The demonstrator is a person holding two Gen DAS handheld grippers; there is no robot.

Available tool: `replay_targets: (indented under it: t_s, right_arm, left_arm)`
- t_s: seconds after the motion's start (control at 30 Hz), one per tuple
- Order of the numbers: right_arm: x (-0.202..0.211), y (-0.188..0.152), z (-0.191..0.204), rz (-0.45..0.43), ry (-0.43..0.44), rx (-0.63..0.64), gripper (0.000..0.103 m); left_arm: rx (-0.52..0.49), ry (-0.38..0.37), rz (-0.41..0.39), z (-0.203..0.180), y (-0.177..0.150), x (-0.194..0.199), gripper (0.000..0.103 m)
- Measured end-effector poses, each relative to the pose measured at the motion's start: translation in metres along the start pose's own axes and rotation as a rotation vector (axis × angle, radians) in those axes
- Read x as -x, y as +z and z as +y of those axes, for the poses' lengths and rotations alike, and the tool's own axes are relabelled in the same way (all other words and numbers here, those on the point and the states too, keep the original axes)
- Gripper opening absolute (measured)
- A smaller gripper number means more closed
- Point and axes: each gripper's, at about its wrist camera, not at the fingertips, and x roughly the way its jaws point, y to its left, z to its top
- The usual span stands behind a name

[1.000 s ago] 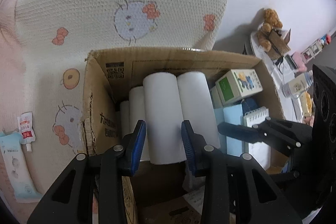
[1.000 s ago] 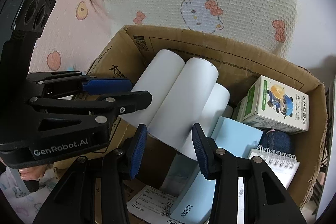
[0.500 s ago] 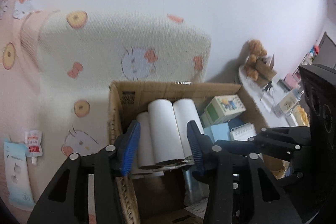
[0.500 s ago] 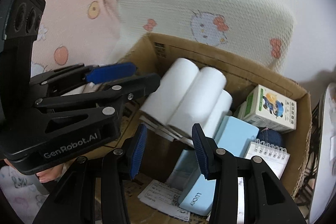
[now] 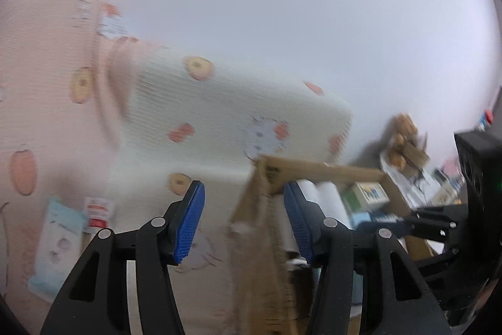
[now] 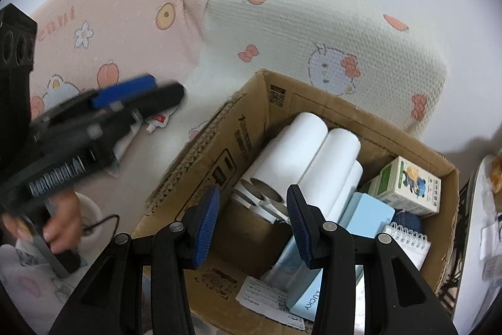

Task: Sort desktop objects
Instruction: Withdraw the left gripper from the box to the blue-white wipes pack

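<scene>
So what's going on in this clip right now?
A person holds a two-finger gripper in each hand over a cardboard box that sits on a patterned bed cover. Both the left gripper and the right gripper are open and hold nothing. The box contains white paper rolls, a small cartoon-printed carton, a light blue box and a spiral notepad. The left view is motion-blurred and looks past the box's left wall toward the bed.

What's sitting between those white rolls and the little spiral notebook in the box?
In the right wrist view, a light blue box lies between the white rolls and the spiral notebook.
</scene>
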Motion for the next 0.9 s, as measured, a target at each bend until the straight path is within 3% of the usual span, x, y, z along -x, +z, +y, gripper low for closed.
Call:
replay_targets:
  t_s: [0.37, 0.57, 0.7, 0.9]
  right_arm:
    - [-0.002, 0.025, 0.048, -0.032, 0.029, 0.1, 0.041]
    - [-0.007, 0.036, 0.078, -0.052, 0.057, 0.147, 0.041]
    - [-0.011, 0.045, 0.102, -0.074, 0.067, 0.192, 0.041]
    - [-0.012, 0.048, 0.124, -0.094, 0.067, 0.269, 0.041]
  left_arm:
    - [-0.026, 0.221, -0.066, 0.068, -0.026, 0.048, 0.057]
    - [0.009, 0.231, -0.047, 0.1, -0.038, 0.067, 0.057]
    - [0.079, 0.277, -0.004, 0.127, -0.044, 0.07, 0.058]
    - [0.212, 0.217, -0.015, 0.154, -0.038, 0.087, 0.06]
